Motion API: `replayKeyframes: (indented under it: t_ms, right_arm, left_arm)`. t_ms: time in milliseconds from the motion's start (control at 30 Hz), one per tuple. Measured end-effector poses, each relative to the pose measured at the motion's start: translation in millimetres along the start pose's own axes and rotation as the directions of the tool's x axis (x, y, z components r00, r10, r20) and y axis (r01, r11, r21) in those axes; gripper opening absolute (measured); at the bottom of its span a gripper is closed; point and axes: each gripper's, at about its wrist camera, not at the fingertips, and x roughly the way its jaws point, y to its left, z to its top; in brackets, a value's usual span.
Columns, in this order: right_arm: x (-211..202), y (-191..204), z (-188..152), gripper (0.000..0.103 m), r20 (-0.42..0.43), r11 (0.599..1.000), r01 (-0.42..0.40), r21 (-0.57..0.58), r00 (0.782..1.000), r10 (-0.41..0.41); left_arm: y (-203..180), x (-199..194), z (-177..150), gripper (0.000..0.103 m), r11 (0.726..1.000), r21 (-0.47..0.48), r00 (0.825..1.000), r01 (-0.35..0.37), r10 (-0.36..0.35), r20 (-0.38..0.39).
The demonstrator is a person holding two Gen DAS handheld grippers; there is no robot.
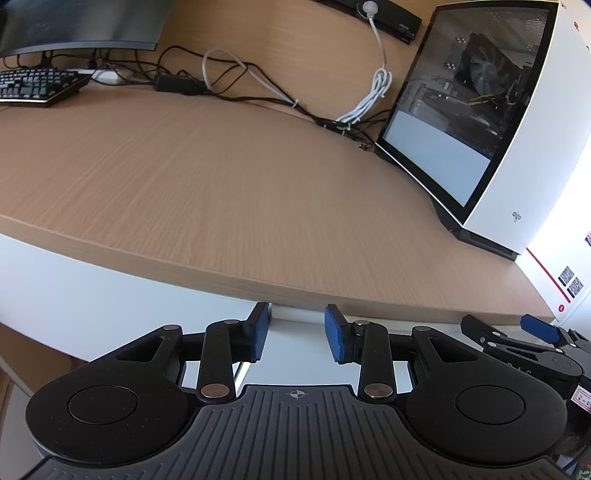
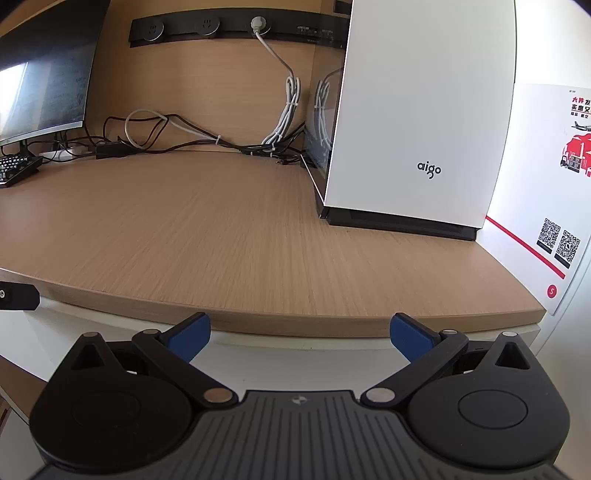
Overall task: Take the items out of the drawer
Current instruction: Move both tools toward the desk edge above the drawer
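A white cabinet front (image 1: pixel 85 280) sits just under the wooden desk top (image 1: pixel 221 177), and it looks shut. No drawer contents show in either view. My left gripper (image 1: pixel 297 334) is held close to the desk's front edge, its blue pads (image 1: pixel 258 332) a modest gap apart and nothing between them. My right gripper (image 2: pixel 300 336) faces the same white front (image 2: pixel 295 356) below the desk edge (image 2: pixel 295 317), spread wide and holding nothing. In the left wrist view the right gripper (image 1: pixel 517 339) appears at the lower right. A black part of the left gripper (image 2: pixel 18 295) pokes in at the right wrist view's left edge.
A white PC case (image 2: pixel 417 110) with a glass side (image 1: pixel 461 103) stands on the desk at the right. A monitor (image 1: pixel 81 22), a keyboard (image 1: pixel 37 86) and tangled cables (image 1: pixel 229 81) line the back. A white wall panel with QR codes (image 2: pixel 554 240) borders the right.
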Motion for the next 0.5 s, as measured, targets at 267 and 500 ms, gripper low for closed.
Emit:
replayKeyframes:
  t_ms: [267, 500]
  right_arm:
    - [3.1, 1.0, -0.1, 0.103, -0.039, 0.999, -0.008, 0.035, 0.999, 0.009]
    - [2.3, 0.1, -0.9, 0.103, -0.104, 0.999, -0.038, 0.030, 0.994, 0.041]
  left_arm:
    - [0.2, -0.1, -0.1, 0.036, 1.000, 0.014, 1.000, 0.007, -0.007, -0.001]
    - [-0.2, -0.4, -0.5, 0.036, 1.000, 0.028, 1.000, 0.013, -0.013, -0.002]
